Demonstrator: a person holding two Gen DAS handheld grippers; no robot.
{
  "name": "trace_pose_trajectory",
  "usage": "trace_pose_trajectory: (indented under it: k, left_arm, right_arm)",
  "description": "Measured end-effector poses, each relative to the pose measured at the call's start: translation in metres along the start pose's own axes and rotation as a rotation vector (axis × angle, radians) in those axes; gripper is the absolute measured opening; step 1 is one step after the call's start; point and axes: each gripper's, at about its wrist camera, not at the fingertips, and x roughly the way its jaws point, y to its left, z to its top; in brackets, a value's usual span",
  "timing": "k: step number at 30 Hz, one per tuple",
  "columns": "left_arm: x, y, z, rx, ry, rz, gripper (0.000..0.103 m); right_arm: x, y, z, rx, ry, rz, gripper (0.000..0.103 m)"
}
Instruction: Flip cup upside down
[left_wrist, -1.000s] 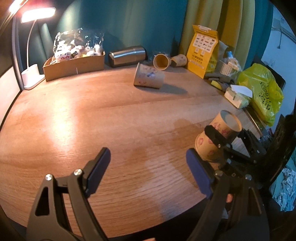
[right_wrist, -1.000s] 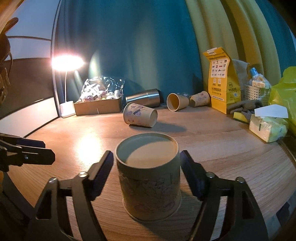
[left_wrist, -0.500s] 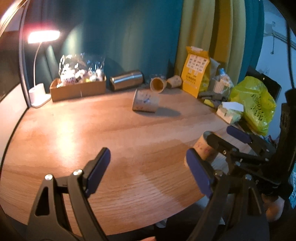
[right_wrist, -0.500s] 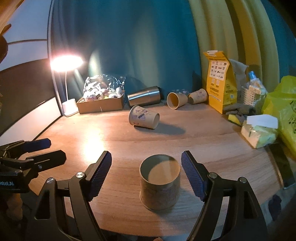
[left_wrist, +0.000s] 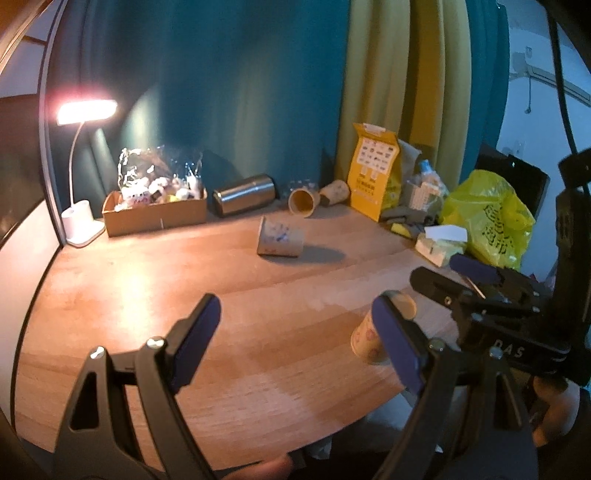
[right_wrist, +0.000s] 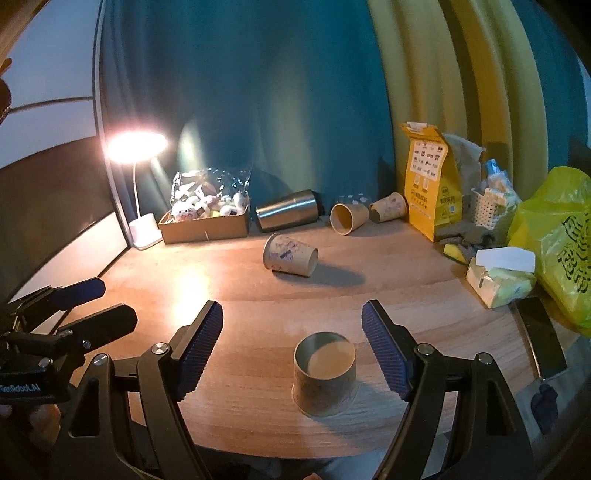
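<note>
A: What changed? B: The right gripper (right_wrist: 291, 345) has let go and backed off; the cup (right_wrist: 325, 373) stands base-up on the counter (right_wrist: 258, 295). A: Jaws? B: Both spread, left gripper (left_wrist: 295, 332) too. Looks finished.

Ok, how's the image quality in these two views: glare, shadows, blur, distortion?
Left wrist view: lamp blooms pink-white, hot glare patch on the table, strong fisheye bending, soft overall, lying cup slightly smeared. Right wrist view: lamp halo blown out, sharper; upside-down cup crisp, lying cup casts a shadow rightward, corners vignetted black.
</note>
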Motion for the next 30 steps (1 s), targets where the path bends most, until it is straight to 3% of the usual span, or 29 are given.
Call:
trace_pose_trajectory:
  k: [30]
  left_arm:
    - [0.0055,-0.0023,-0.0002,-0.015,0.005,0.021,0.086]
  right_arm:
    - [0.0099,-0.0086,-0.0004,0.019,0.032,0.011,0.081]
